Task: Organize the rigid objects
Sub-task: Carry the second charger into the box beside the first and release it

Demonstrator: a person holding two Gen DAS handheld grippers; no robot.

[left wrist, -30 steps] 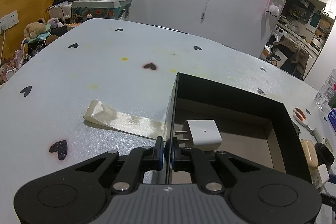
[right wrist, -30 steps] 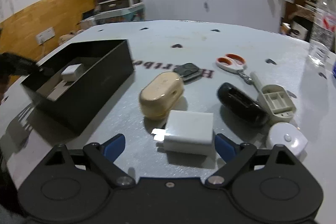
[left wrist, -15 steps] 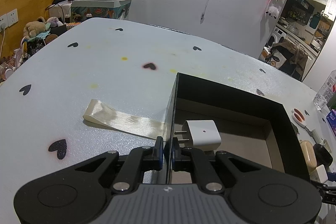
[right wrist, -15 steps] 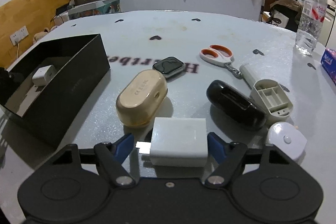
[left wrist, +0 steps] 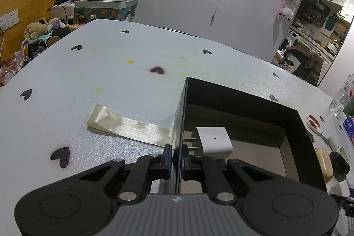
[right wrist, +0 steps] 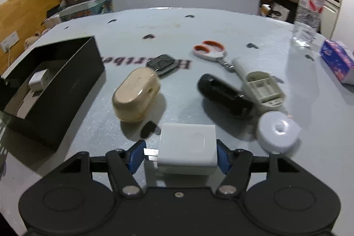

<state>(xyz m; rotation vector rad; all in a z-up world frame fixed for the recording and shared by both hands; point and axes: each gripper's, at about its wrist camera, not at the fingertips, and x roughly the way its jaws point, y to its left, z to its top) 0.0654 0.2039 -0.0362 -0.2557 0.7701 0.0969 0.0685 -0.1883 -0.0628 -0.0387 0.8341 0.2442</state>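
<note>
The left gripper (left wrist: 176, 157) has its jaws clamped narrow on the near wall of the black box (left wrist: 303, 136), a white plug adapter (left wrist: 213, 139) lying inside just beyond them. The right gripper (right wrist: 178, 155) is closing its jaws around a white charger block (right wrist: 188, 144); the right pad touches it, the left is apart. Beyond lie a beige case (right wrist: 136, 94) and a black case (right wrist: 224, 95) on the worktop (right wrist: 221, 21).

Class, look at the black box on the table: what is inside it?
Inside the black box lies one white charger plug on the brown floor. The near corner is hidden behind the left gripper, so nothing can be told there.
</note>
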